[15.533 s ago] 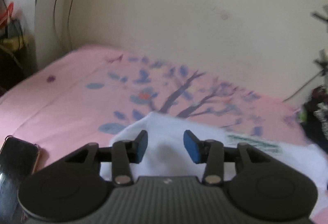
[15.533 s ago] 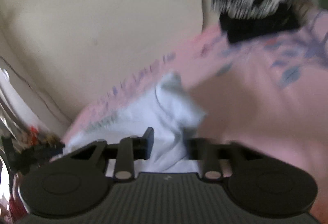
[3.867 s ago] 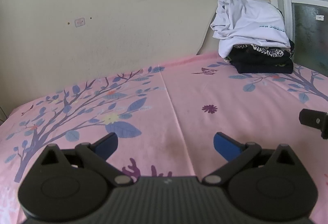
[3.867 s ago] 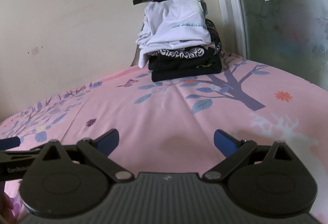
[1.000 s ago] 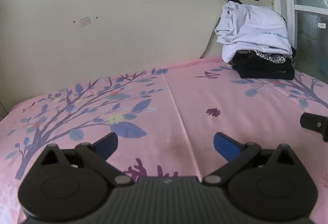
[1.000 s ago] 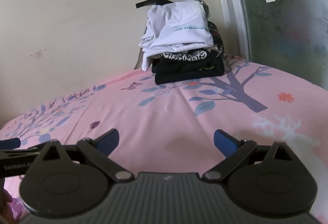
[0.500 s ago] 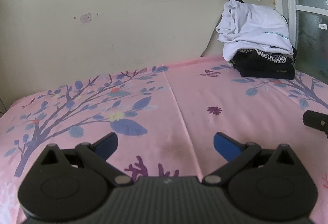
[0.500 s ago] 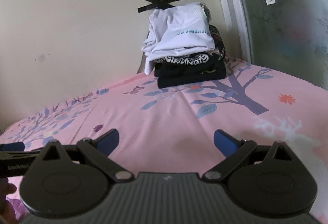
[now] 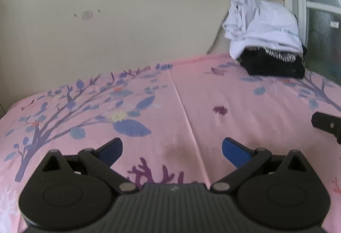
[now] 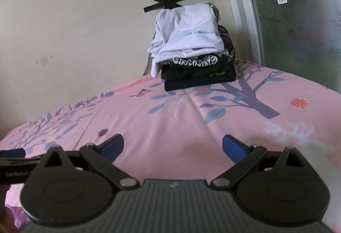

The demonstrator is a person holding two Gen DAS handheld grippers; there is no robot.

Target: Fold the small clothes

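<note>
Jaws spread wide, folded clothes well beyond — stacked

the stack of folded clothes is smeared by motion blur in the left wrist view, its print unreadable. the right gripper is cut off by the edge there.
</note>
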